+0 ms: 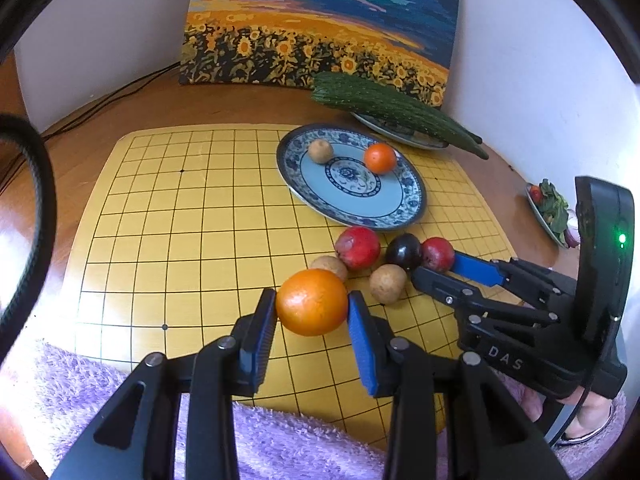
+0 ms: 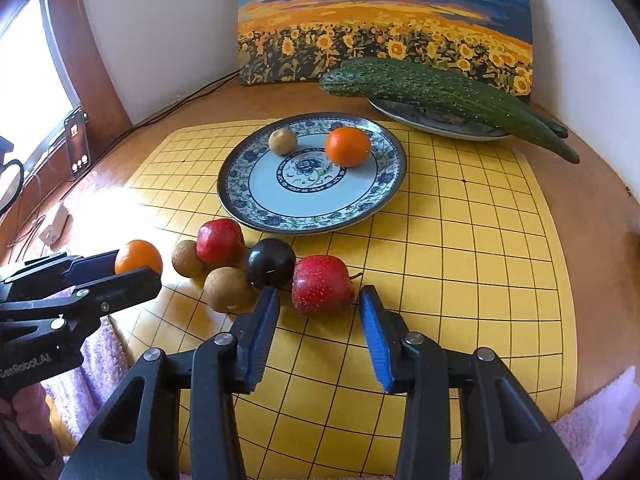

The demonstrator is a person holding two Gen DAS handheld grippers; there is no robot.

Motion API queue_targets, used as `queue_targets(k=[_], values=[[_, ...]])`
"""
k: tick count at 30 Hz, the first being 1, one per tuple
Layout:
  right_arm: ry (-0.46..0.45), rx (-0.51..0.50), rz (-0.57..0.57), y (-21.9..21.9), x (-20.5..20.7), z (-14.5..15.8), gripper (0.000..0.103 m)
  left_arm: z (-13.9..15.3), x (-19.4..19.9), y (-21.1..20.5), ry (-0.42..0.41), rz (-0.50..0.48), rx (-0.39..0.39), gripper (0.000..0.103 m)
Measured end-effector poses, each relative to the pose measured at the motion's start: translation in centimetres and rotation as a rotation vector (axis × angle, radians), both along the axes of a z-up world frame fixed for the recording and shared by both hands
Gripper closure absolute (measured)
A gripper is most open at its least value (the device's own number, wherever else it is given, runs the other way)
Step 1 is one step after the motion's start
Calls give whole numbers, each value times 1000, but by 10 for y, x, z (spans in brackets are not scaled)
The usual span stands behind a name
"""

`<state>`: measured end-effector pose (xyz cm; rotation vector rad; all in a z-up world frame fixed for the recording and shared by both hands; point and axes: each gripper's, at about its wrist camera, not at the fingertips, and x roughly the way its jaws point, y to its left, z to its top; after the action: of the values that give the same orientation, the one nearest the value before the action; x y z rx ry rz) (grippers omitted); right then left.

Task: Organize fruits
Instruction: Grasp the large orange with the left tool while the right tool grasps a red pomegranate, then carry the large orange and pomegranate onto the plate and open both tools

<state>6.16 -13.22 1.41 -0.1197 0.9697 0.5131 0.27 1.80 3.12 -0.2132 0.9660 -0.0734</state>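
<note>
Between the blue pads of the left gripper (image 1: 312, 308), in the left wrist view, sits an orange (image 1: 311, 302), round, glossy and bright. Both pads press its sides, so the narrowly parted fingers hold it above the near part of the yellow grid board (image 1: 180, 240). Just beyond it lie two brown fruits (image 1: 387, 283), a red fruit (image 1: 357, 247) and a dark plum (image 1: 404, 251), clustered near the blue-patterned plate (image 1: 404, 216), which carries a small orange (image 1: 380, 158) and a small brown fruit (image 1: 320, 151) on its far side. From the board's right edge the right gripper (image 1: 434, 266) reaches a second red fruit (image 1: 437, 254).

Seen from the right wrist, the right gripper (image 2: 320, 306) frames that red fruit (image 2: 322, 285), speckled and stemmed, resting on the board (image 2: 480, 260) near its front edge. Its fingers stand partly open around it; whether the pads touch its skin I cannot tell. At the left, the left gripper (image 2: 134, 266) clamps the orange (image 2: 138, 257).
</note>
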Motion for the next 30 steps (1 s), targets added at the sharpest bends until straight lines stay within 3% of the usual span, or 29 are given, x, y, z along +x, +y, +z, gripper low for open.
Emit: queue_targets(k=[4,6,30], values=[[-10,3,6,1,-1,1,64,-1,0,1,3,6,-2,66],[-9,1,3,1,-1,0,71,-1,0,1,3,7,-4,66],[-26,76,-34,-15,-12,10,71,5,3,-5,-3,-4,13,66]])
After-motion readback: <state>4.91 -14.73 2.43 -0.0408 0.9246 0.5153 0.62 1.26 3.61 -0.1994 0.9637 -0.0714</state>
